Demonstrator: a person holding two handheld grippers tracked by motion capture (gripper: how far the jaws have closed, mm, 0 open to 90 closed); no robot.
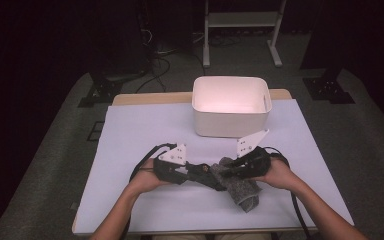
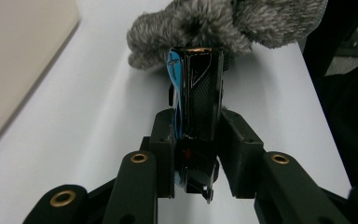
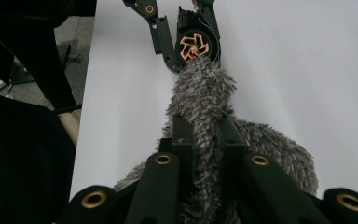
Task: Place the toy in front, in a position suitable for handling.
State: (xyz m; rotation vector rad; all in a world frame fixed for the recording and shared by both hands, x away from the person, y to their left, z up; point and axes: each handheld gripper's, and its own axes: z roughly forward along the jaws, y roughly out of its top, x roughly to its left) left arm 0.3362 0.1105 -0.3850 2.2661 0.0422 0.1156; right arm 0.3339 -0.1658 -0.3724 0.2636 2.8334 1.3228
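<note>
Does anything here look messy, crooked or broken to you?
Nothing looks damaged or spilled. The fuzzy grey cloth lies crumpled near the table's front edge, bunched between the left gripper and the right gripper, which both pinch it. The white bin sits upright and looks empty.

We can read no words, labels, brand names or numbers on anything here. The nearest to a sign that we find is an orange pinwheel-shaped emblem [image 3: 193, 46] on the far gripper [image 3: 186, 35], without letters.
</note>
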